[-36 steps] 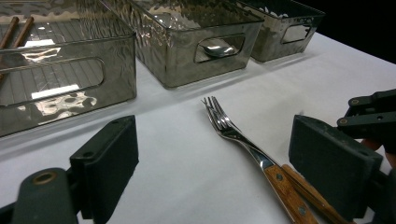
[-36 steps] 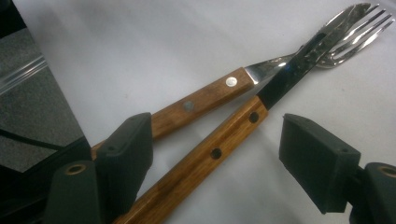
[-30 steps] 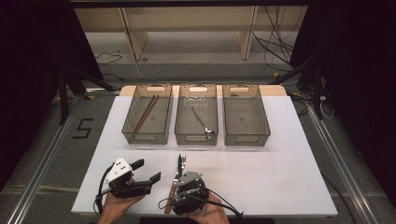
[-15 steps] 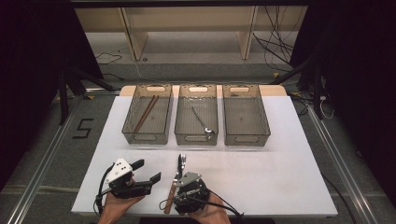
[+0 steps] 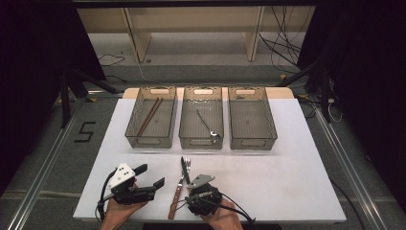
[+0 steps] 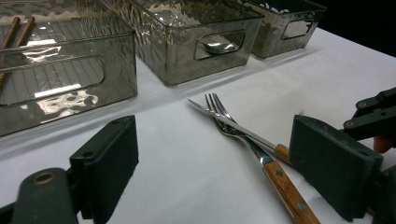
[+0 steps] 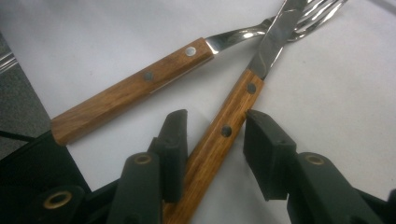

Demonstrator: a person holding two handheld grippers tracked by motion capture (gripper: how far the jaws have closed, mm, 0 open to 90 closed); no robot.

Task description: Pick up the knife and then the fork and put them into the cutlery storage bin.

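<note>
We look along the right gripper [image 7: 212, 128] at two wooden-handled pieces on the white table [image 7: 336, 79]. Its jaws have just been closing — the knife handle [image 7: 219, 140] runs up between them, the left jaw touching or nearly touching the wood, the right one just apart. Ahead, the knife blade [image 7: 275, 37] crosses the fork [image 7: 140, 84], whose handle slants away left of the jaws.

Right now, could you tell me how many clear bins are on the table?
3, in a row across the far side: the left bin with chopsticks, the middle bin with a spoon, the right bin.
</note>
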